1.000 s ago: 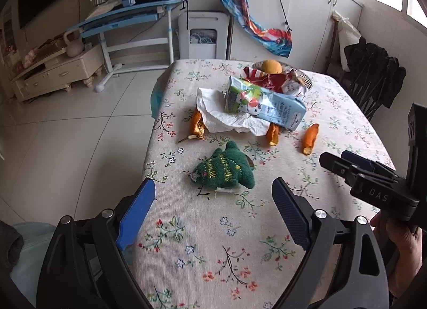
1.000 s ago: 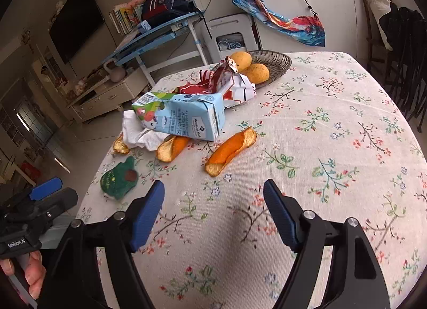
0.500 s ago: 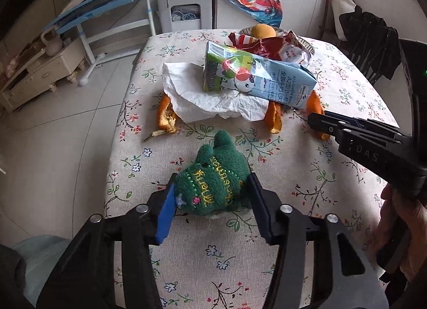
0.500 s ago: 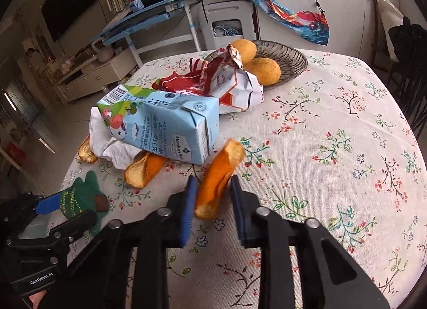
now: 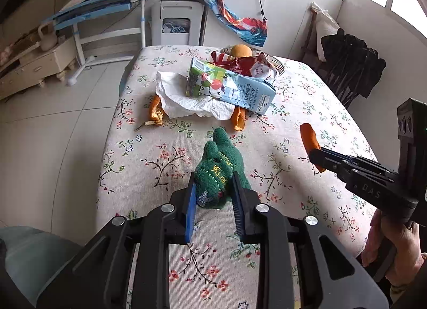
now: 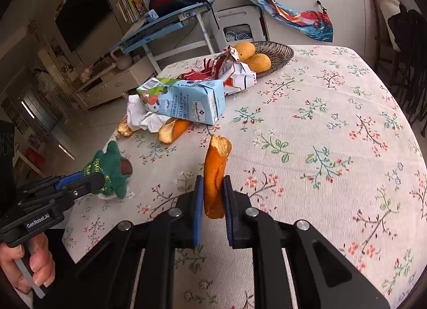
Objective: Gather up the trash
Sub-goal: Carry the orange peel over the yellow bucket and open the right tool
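Note:
A green plush toy (image 5: 221, 159) lies near the left edge of the flowered table (image 6: 333, 127). My left gripper (image 5: 213, 178) is closing its jaws on it, and the pads press its sides. My right gripper (image 6: 213, 180) is shut on a strip of orange peel (image 6: 216, 159), held just above the cloth. The left wrist view shows that peel (image 5: 307, 135) sticking up from the right gripper (image 5: 313, 154). Farther back a blue milk carton (image 5: 234, 90) lies on crumpled white paper (image 5: 181, 95). Two more peels (image 5: 154, 111) (image 5: 238, 120) lie beside it, and a red wrapper (image 5: 248, 66) behind.
A wicker basket (image 6: 280, 52) with yellow fruit stands at the table's far end. A chair draped in dark clothes (image 5: 352, 68) is at the right edge. Tiled floor (image 5: 53, 122) opens to the left. A hand (image 6: 34, 263) holds the left gripper's handle.
Both grippers moved forward and closed: the left around the green plush toy, the right on the orange peel, which has come up off the cloth.

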